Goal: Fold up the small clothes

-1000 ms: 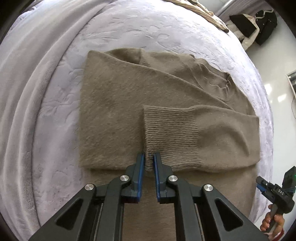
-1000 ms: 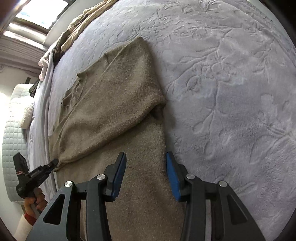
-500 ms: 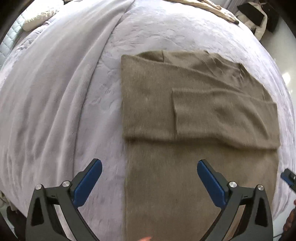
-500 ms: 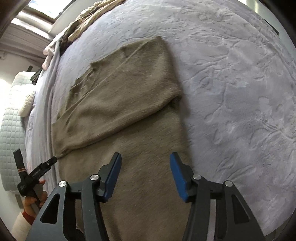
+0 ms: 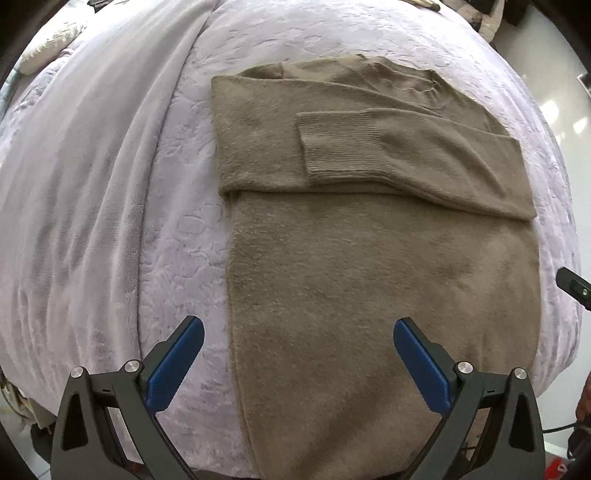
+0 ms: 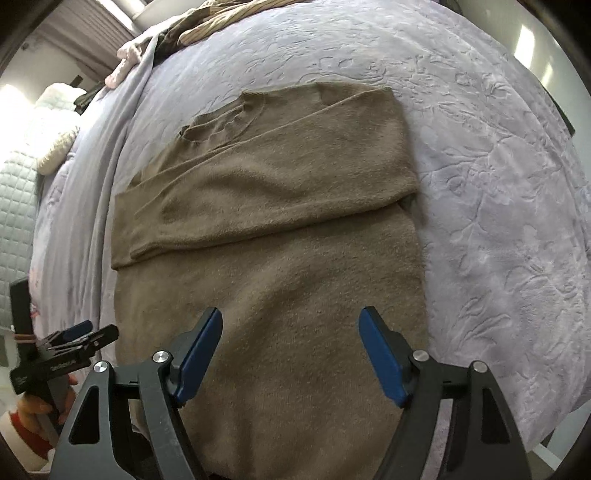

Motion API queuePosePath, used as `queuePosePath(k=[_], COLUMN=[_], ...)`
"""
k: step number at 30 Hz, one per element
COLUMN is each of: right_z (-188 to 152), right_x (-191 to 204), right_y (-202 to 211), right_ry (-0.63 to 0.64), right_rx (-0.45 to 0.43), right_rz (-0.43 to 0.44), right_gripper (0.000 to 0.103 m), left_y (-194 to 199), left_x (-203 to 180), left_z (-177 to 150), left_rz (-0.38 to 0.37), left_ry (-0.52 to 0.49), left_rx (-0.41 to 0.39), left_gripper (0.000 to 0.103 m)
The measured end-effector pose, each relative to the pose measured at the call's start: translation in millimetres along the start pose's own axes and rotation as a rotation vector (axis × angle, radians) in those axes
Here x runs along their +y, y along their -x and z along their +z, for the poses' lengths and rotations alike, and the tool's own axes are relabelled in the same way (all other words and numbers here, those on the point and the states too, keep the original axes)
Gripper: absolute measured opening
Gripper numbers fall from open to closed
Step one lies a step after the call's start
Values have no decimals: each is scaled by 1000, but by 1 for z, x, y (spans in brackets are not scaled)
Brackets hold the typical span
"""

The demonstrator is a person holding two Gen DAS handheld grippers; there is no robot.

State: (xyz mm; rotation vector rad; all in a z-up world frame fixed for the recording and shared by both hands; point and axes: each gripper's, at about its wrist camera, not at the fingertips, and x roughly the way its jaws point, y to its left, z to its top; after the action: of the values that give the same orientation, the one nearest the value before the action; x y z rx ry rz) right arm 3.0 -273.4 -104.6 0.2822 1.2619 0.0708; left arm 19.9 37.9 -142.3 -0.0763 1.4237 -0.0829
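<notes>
A tan knit sweater (image 5: 369, 266) lies flat on a lilac bed, both sleeves folded across its chest, the ribbed cuff (image 5: 340, 147) on top. It also shows in the right wrist view (image 6: 280, 266). My left gripper (image 5: 299, 362) is open wide and empty, above the sweater's lower left part. My right gripper (image 6: 291, 354) is open and empty above the sweater's lower right part. The left gripper also shows at the left edge of the right wrist view (image 6: 74, 343).
The embossed lilac bedspread (image 6: 498, 184) surrounds the sweater. A smooth lilac blanket (image 5: 92, 184) lies to the left. More clothes (image 6: 207, 22) are piled at the far end of the bed. A white quilted pillow (image 6: 14, 206) sits beyond the left side.
My left gripper let go of the sleeve cuff, opened wide and pulled back toward the hem. My right gripper opened wider and drew back too.
</notes>
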Motion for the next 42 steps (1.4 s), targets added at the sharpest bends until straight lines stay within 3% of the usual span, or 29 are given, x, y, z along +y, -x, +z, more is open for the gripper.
queuePosePath(k=[10,18,24,31,42], right_z=[2,9,17,17,-17], right_x=[3,-16,-21,-15,-21], right_y=[3,-3,-16,-16,1], right_ry=[33,74,163,191,61], right_rx=[17,77,130,140,101], right_rz=[13,39,64,101,98], right_gripper=[79,79,79,79,79], left_y=[8,16,18,42,34], left_x=[-39,-62,-56,-47,-16], left_z=[10,-1,-22,-35,-77], left_rz=[13,59,42,73,24], left_ry=[-32,25,174,194,187], left_rx=[-3,-13,29,-18,-25], left_gripper=[103,103,103,103,103])
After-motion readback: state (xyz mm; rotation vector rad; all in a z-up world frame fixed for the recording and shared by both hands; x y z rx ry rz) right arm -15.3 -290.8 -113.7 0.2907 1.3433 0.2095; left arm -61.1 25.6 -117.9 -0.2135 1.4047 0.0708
